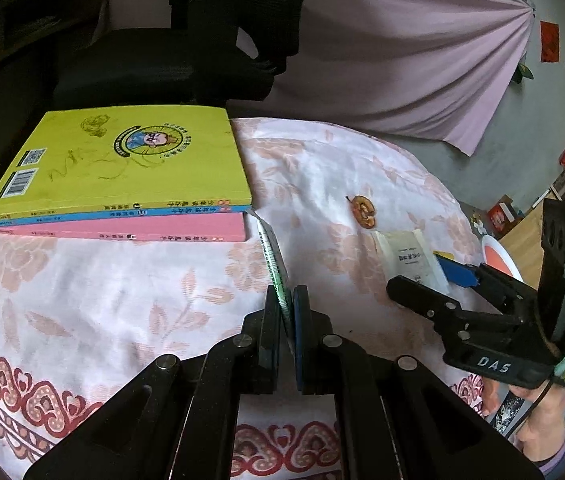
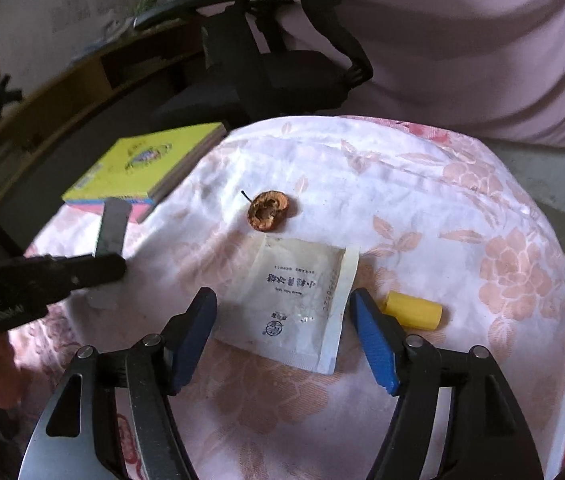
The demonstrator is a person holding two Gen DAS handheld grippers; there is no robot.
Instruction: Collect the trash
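A round table under a floral cloth (image 2: 422, 184). The left gripper (image 1: 287, 308) is clamped on a thin printed strip (image 1: 272, 254) — one scrap already picked up. The right gripper (image 2: 282, 332) stands with jaws apart around a flat white sachet (image 2: 296, 300), not pressing it. Left to collect, by my reading: the sachet, a dried fruit core (image 2: 268, 210) just beyond it, and a yellow cap (image 2: 414, 310) to its right — a stack of books (image 1: 122, 172) sits far left.

white sachet (image 2: 298, 300) flat – dried fruit core (image 2: 268, 211) beyond | yellow cap (image 2: 413, 309) right
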